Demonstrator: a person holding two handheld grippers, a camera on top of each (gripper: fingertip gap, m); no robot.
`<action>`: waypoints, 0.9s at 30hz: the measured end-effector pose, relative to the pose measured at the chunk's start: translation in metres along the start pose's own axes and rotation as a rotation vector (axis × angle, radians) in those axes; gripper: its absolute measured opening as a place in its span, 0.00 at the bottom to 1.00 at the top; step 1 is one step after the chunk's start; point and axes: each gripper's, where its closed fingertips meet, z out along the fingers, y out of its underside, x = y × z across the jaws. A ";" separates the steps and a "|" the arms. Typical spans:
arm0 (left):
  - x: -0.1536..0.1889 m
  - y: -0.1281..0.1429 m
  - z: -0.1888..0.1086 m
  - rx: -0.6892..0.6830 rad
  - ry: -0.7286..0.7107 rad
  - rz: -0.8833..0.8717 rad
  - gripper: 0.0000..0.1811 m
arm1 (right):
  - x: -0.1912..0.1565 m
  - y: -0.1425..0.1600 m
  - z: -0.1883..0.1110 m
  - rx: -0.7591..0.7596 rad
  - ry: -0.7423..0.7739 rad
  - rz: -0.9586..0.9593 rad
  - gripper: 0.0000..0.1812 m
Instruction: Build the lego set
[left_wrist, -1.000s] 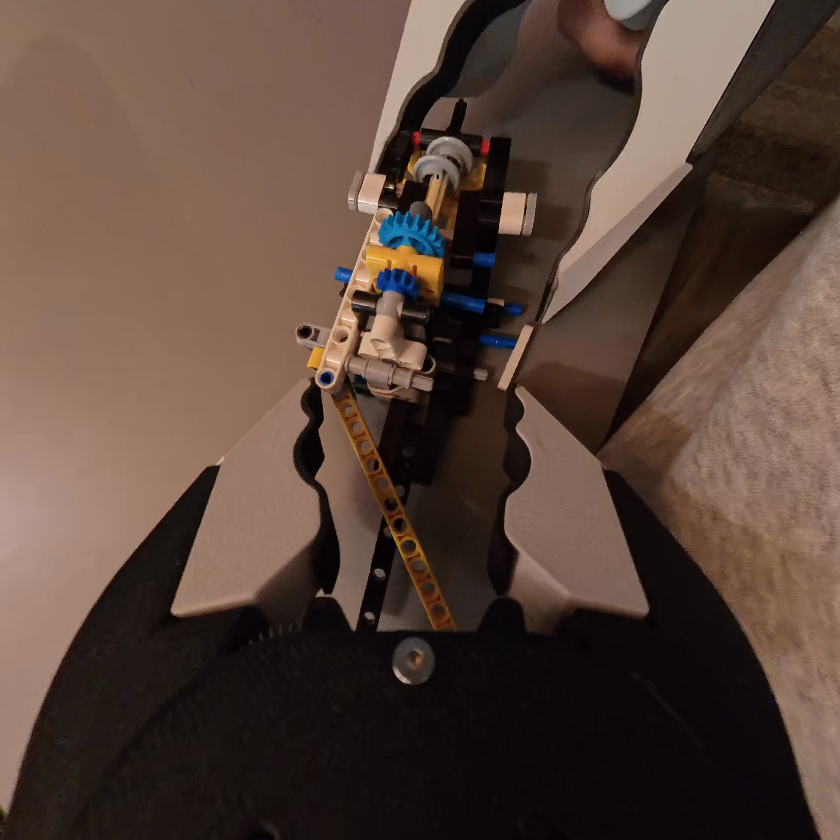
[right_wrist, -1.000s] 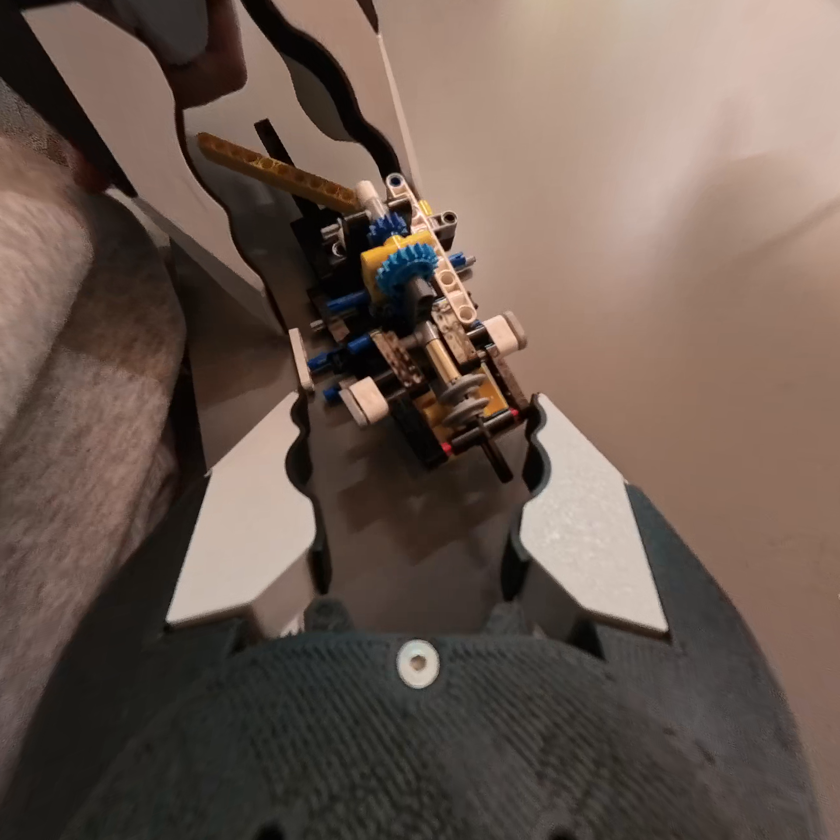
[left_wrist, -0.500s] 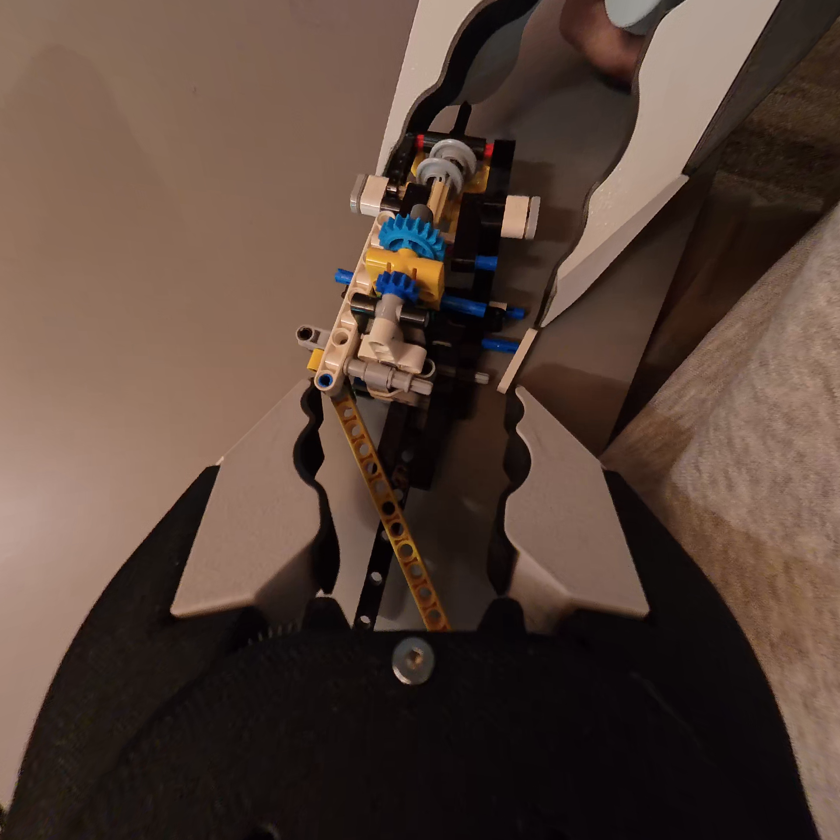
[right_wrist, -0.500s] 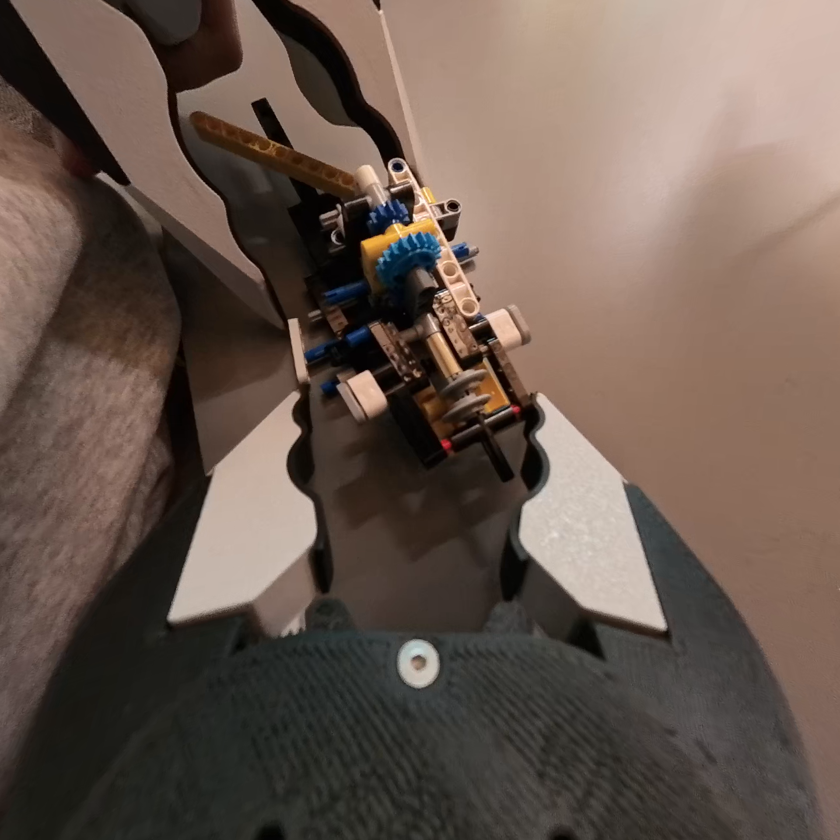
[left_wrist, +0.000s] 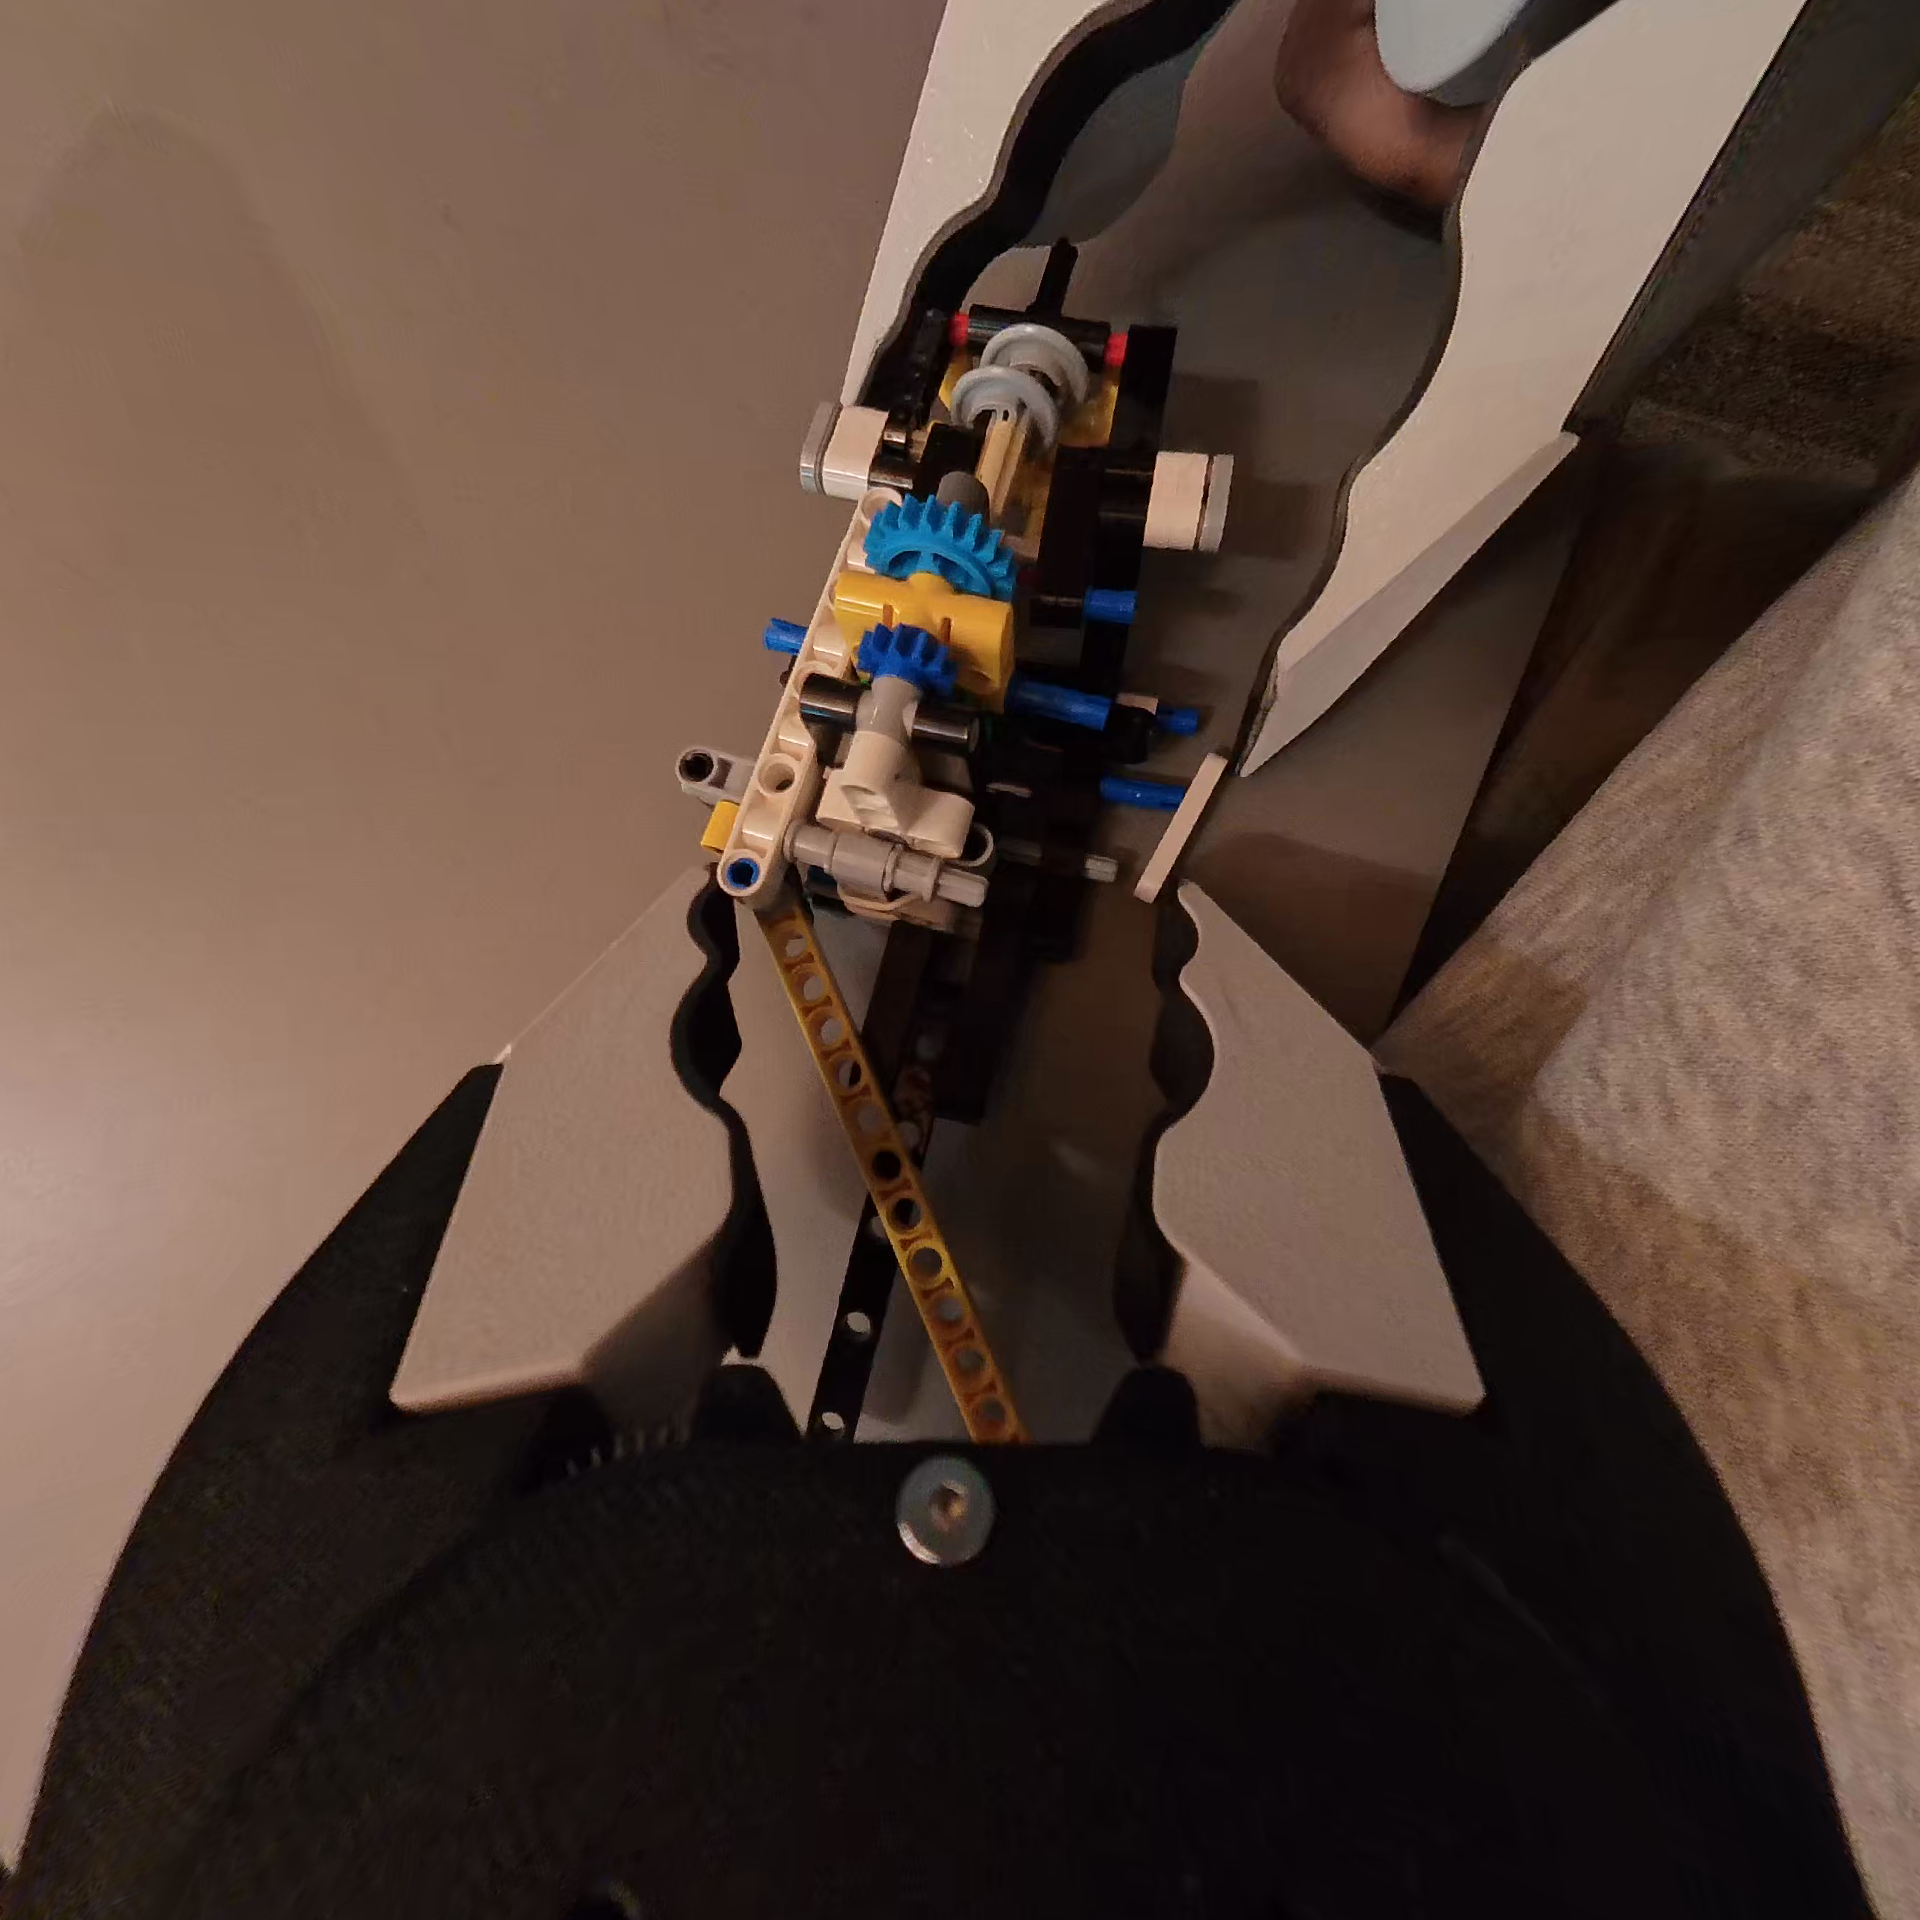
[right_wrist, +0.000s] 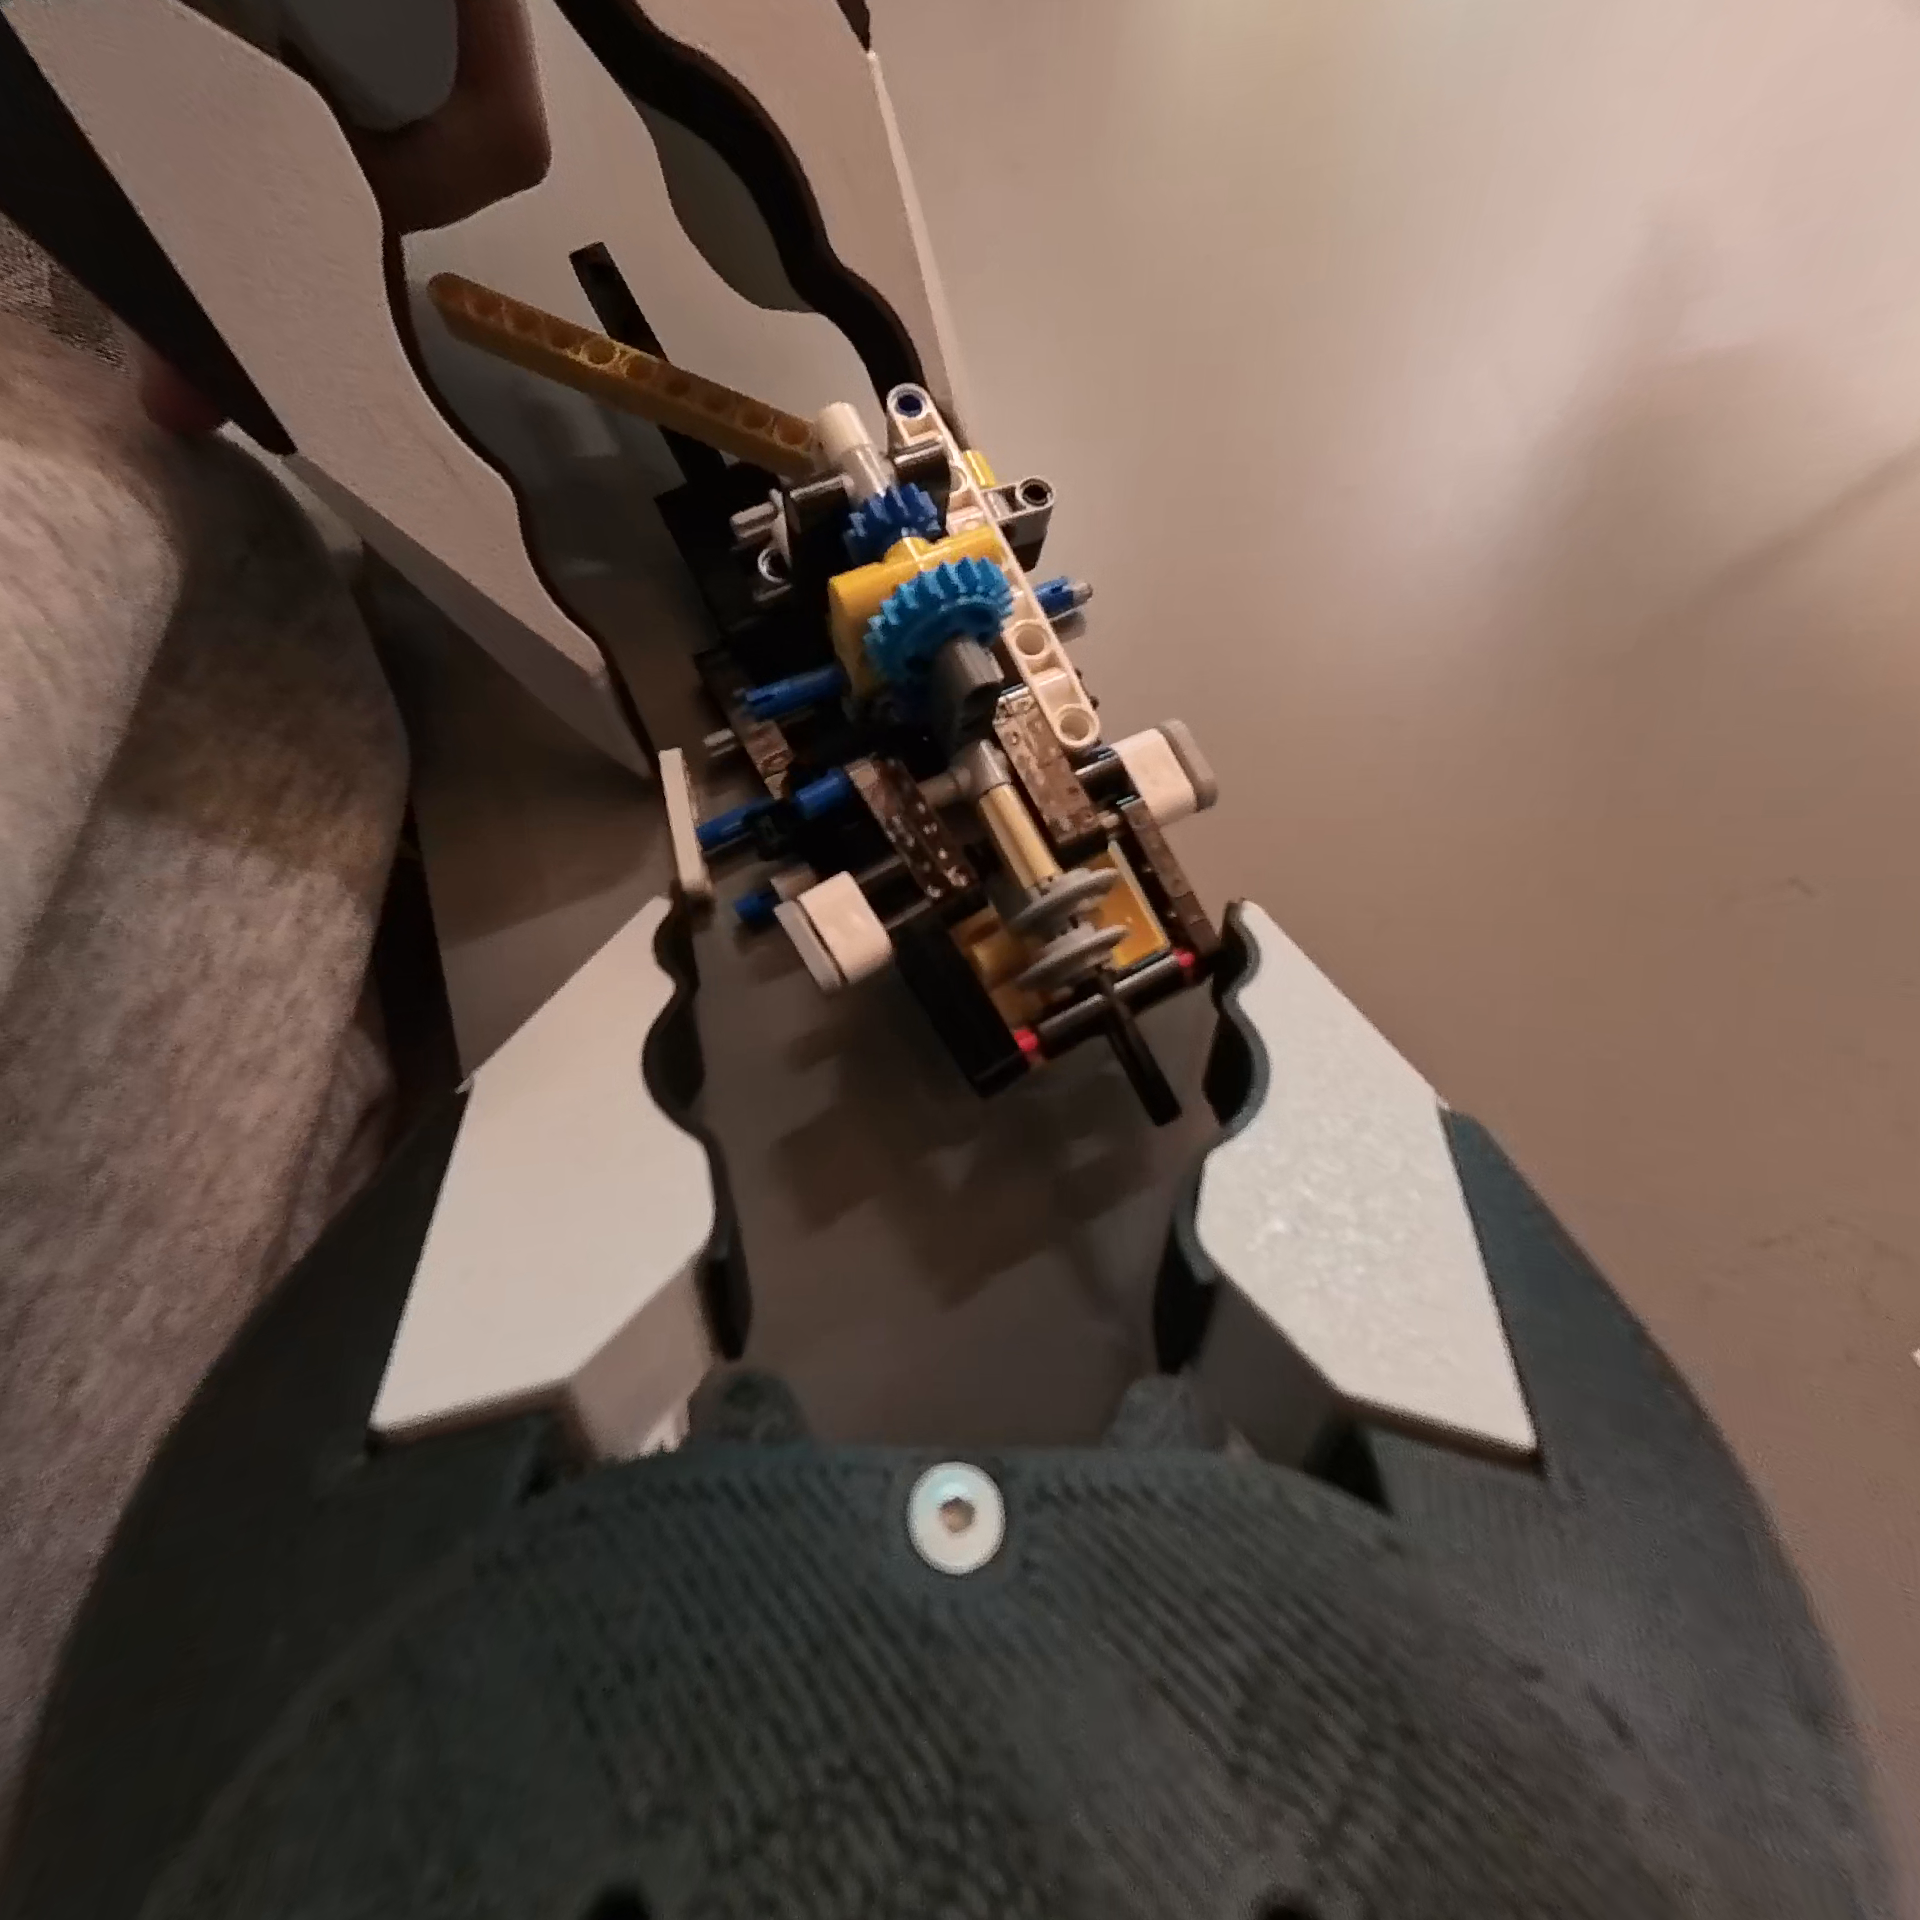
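Left claw (left_wrist: 940, 894) and right claw (right_wrist: 951, 914) both wide apart, tip to tip, lego (left_wrist: 935, 623) lengthwise between, beam (left_wrist: 883, 1143) end nearer left.

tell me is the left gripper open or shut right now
Open: the left gripper has its fingers spread, with gaps beside the lego model between them.

A long black Lego chassis (left_wrist: 977, 644) with blue gears, yellow block and trailing yellow beam (left_wrist: 883, 1153).

Right gripper (right_wrist: 951, 997) jaws spread wide, lego build (right_wrist: 935, 727) between tips; left gripper (right_wrist: 686, 582) opposite, yellow beam (right_wrist: 623, 364) between its fingers.
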 end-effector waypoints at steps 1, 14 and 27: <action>0.000 0.000 0.000 0.001 0.000 0.001 0.45 | 0.000 0.000 0.000 0.002 0.001 0.002 0.54; 0.001 -0.001 0.001 0.007 0.006 0.001 0.46 | 0.000 0.000 0.000 0.001 -0.012 0.020 0.52; 0.002 -0.003 0.001 0.014 0.016 -0.008 0.46 | -0.001 0.000 -0.001 0.001 -0.031 0.032 0.50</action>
